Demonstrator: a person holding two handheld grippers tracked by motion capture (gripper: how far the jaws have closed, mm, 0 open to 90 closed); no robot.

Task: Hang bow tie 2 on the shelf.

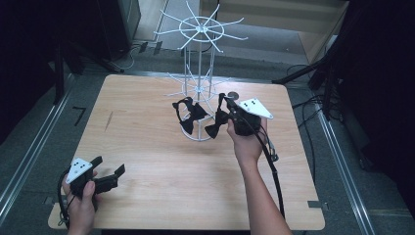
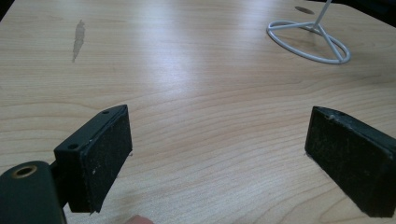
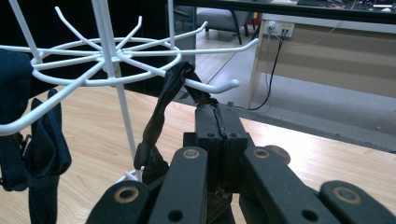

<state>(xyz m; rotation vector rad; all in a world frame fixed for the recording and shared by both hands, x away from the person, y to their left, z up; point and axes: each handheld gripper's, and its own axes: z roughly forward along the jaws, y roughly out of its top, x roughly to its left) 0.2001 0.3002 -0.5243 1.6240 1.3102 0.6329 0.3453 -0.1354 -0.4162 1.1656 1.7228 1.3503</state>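
A white wire rack [image 1: 199, 30] with hooked arms stands on the far middle of the wooden table [image 1: 161, 171]. One black bow tie [image 1: 188, 115] hangs from its lower tier. My right gripper [image 1: 225, 101] is up at that tier, shut on the strap [image 3: 166, 100] of a second black bow tie [image 1: 216, 125]. The strap loops over a white hook [image 3: 219, 87], just beyond my right gripper's [image 3: 218, 114] closed jaws. The first bow tie [image 3: 42, 154] hangs to the left. My left gripper [image 1: 108, 166] rests at the table's near left corner, open and holding nothing.
The rack's ring base [image 2: 308, 42] lies ahead and to the right of my left gripper [image 2: 219, 116]. A small dark round spot [image 1: 233, 95] sits on the table behind the rack. Cables and dark stands surround the table on the floor.
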